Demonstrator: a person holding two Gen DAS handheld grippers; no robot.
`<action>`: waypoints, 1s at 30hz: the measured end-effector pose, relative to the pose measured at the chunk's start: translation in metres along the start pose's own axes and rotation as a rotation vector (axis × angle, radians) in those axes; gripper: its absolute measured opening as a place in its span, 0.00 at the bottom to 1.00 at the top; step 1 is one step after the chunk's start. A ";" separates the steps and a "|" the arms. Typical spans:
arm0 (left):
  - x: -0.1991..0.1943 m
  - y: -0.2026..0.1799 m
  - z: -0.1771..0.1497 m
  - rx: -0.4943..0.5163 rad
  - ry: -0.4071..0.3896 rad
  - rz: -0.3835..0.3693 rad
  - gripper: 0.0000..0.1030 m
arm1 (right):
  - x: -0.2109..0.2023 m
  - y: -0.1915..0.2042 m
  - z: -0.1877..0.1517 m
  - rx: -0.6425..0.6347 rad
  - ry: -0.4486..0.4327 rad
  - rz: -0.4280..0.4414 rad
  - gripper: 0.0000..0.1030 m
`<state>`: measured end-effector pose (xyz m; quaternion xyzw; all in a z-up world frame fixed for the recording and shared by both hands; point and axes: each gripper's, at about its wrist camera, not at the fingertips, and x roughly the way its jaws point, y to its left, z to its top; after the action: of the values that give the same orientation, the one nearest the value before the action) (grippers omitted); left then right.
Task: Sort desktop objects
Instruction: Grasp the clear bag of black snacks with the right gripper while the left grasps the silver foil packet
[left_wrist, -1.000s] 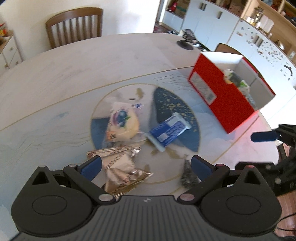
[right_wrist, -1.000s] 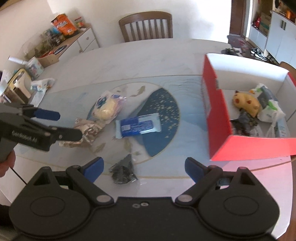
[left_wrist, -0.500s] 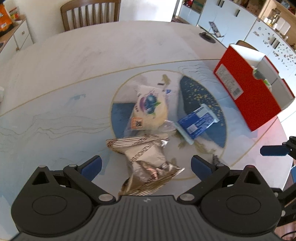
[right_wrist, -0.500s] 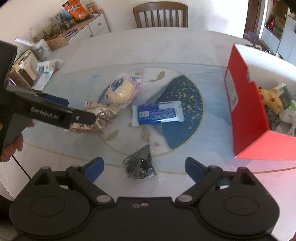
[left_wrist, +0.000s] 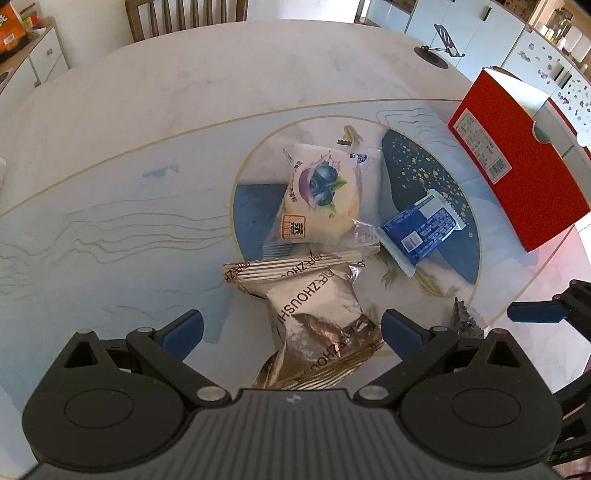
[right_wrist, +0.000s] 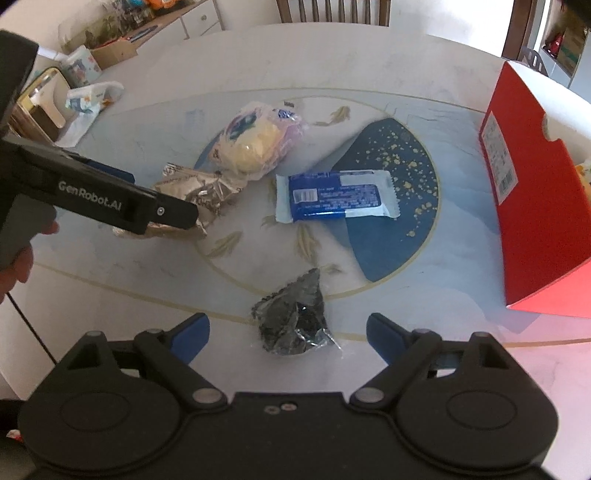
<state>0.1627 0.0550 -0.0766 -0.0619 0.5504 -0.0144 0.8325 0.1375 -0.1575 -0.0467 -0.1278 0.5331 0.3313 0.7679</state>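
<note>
Several snack packs lie on the round table. A gold foil packet (left_wrist: 314, 317) (right_wrist: 199, 192) lies between the wide-open jaws of my left gripper (left_wrist: 291, 332), which hovers over it. Beyond it lie a blueberry bread pack (left_wrist: 321, 199) (right_wrist: 251, 147) and a blue-and-white bar wrapper (left_wrist: 421, 229) (right_wrist: 336, 195). A small dark crumpled packet (right_wrist: 291, 321) (left_wrist: 467, 321) lies between the open jaws of my right gripper (right_wrist: 288, 332), just ahead of them. The red box (left_wrist: 517, 158) (right_wrist: 532, 184) stands at the right.
A wooden chair (left_wrist: 184, 14) stands at the far side of the table. A phone stand (left_wrist: 439, 40) sits at the far right of the table. A sideboard (right_wrist: 122, 48) with clutter is at the left. My left gripper's body (right_wrist: 110, 199) reaches in from the left.
My left gripper has moved forward and down over the gold foil packet. My right gripper has swung left and lowered, so the dark packet now lies centred between its jaws.
</note>
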 end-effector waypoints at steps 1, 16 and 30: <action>0.001 0.000 0.000 -0.001 0.001 0.000 1.00 | 0.003 0.001 0.000 -0.003 0.006 -0.004 0.87; 0.020 -0.002 0.009 -0.016 0.022 -0.004 1.00 | 0.022 0.003 0.002 -0.012 0.052 -0.014 0.75; 0.029 -0.007 0.016 -0.011 0.025 -0.012 0.91 | 0.022 0.008 0.006 -0.040 0.054 -0.038 0.64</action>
<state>0.1887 0.0469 -0.0959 -0.0695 0.5604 -0.0170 0.8252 0.1416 -0.1399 -0.0631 -0.1622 0.5445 0.3239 0.7565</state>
